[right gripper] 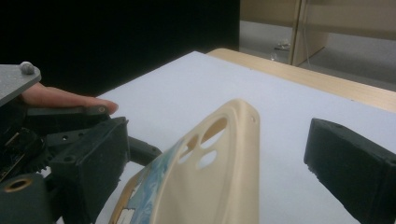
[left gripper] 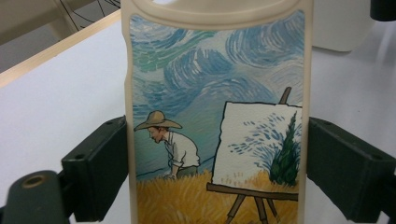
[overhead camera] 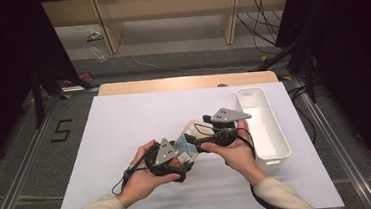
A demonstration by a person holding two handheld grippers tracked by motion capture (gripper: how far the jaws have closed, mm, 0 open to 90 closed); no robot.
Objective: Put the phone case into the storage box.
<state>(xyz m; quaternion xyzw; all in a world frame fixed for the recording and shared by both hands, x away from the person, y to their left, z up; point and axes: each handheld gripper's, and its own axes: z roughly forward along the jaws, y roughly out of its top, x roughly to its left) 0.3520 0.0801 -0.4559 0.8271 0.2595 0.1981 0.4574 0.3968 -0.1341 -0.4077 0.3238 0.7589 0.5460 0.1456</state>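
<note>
High view frames a person's two hands meeting over a white table sheet (overhead camera: 126,139), where the left gripper (overhead camera: 185,159) clamps a cream rubber phone case printed with a painter, easel and swirling blue sky (left gripper: 215,116) by its two long edges. The right gripper (overhead camera: 196,143) stands around the case's camera-hole end, its jaws apart from the rubber, one pad (right gripper: 355,163) clear of it. An oblong white plastic bin (overhead camera: 262,123) sits just beside the right hand. A black "5" (overhead camera: 61,130) marks the grey floor; wooden shelving (overhead camera: 166,10) and cables (overhead camera: 262,18) lie beyond.
</note>
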